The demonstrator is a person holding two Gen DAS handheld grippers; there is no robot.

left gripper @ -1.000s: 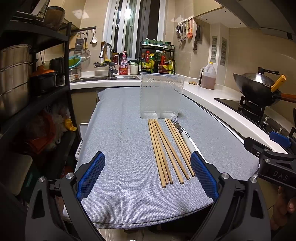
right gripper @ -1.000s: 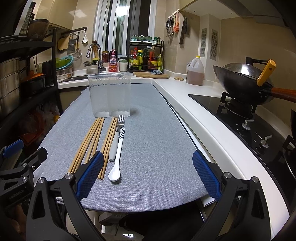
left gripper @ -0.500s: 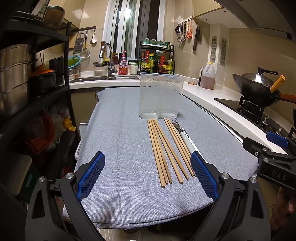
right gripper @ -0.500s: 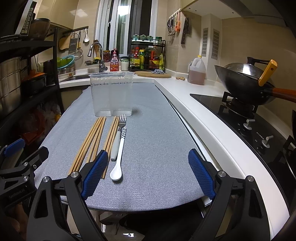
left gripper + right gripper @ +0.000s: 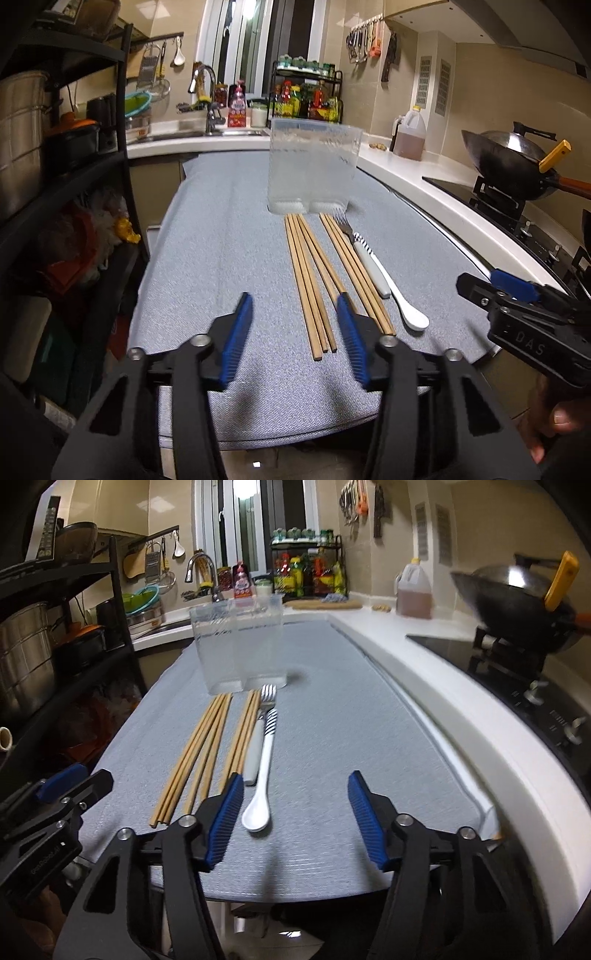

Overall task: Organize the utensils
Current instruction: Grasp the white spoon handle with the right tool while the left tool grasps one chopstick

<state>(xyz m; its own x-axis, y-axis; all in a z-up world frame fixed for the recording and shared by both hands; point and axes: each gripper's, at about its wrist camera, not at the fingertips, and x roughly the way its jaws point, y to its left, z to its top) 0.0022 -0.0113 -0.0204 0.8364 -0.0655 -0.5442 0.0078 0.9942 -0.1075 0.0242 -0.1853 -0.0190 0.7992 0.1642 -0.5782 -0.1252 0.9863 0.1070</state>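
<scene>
Chopsticks on grey mat beyond left hand-held gripper, jaws closing, empty, right hand-held gripper likewise

A kitchen at night. A grey textured mat covers the surface. To the right, a dark wok with a yellow-handled utensil sits on a black stove. A jug of brown liquid stands on the white counter. At the back, a faucet rises over the sink, beside a rack of sauce bottles. A black shelf unit with steel pots lines the left.
</scene>
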